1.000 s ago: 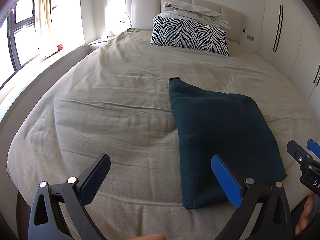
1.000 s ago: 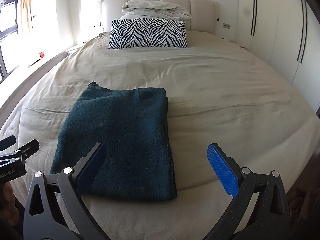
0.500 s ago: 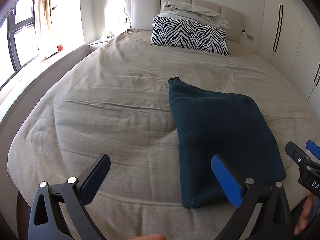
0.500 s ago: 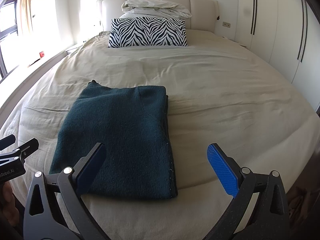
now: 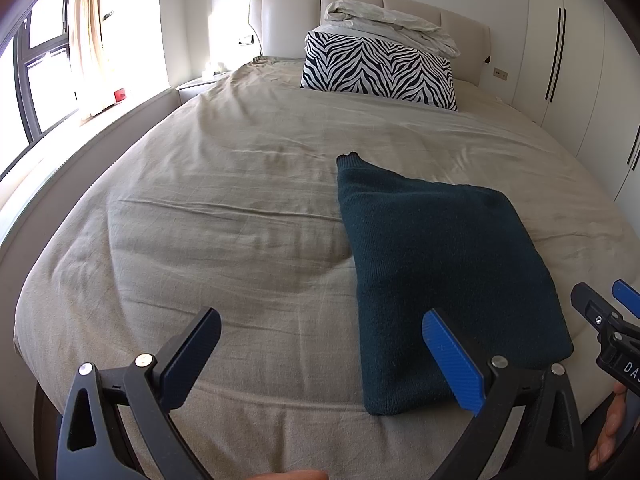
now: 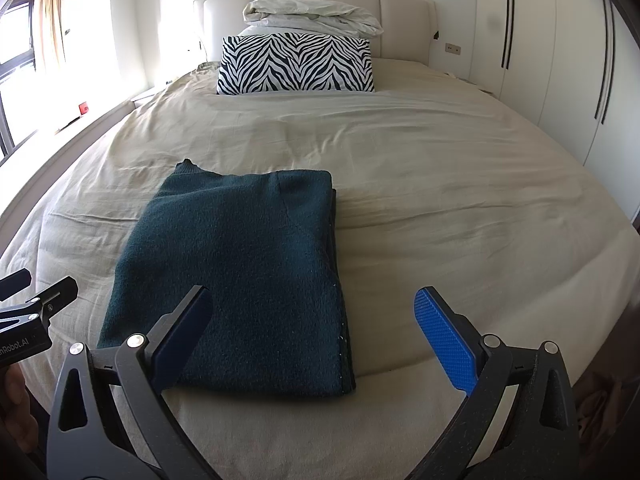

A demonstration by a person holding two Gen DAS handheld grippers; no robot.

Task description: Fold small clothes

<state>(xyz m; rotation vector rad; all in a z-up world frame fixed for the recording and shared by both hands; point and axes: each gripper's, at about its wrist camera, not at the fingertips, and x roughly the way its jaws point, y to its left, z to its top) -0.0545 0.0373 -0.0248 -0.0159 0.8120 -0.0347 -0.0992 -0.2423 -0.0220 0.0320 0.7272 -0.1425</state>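
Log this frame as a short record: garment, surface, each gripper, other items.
garment: dark teal sweater, folded into a rectangle, lying flat
surface: beige bed cover
left gripper: open, holding nothing, above the cover beside the sweater
right gripper: open, holding nothing, over the sweater's near edge
other items: zebra pillow; crumpled white bedding behind it

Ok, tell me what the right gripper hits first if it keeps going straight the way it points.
Probably the folded dark green sweater: the open right gripper points over its right edge, with bare bedsheet beyond. Depth is unclear, so it may skim the sweater or land on sheet.
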